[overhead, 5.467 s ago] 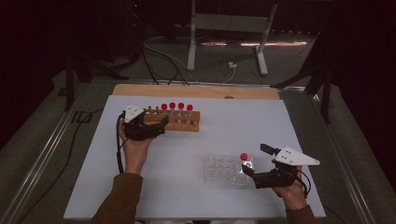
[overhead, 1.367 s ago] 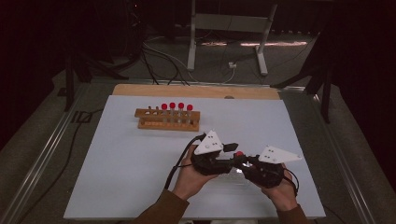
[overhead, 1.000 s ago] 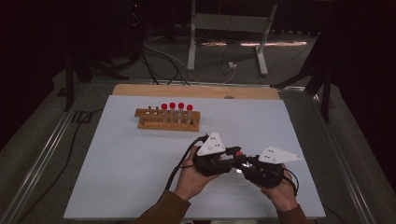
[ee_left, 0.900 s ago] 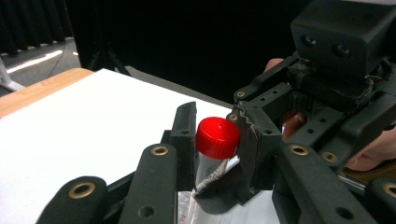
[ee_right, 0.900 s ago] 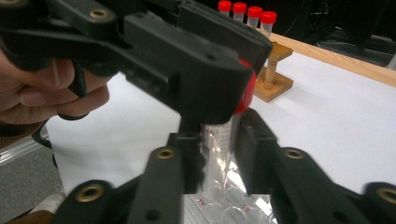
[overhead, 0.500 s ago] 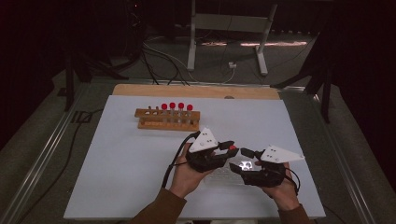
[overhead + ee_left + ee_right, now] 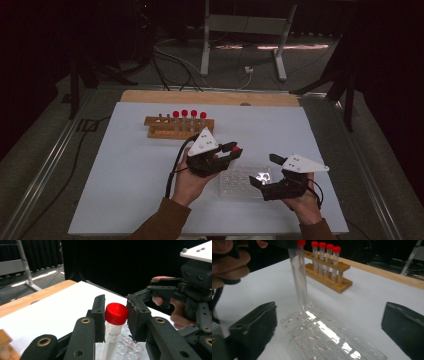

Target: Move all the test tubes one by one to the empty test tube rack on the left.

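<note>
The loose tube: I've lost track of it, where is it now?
In the left tongs, the tube is held upright near the table's middle, tip over the clear well plate, in front of the wooden rack.

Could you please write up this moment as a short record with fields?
Left gripper: shut on the red-capped tube, held upright.
Tube tip: over the clear well plate; contact cannot be told.
Right gripper: jaws have just been opening, wide apart, nothing between the pads.
Wooden rack: four red-capped tubes, farther back on the white table.
</note>
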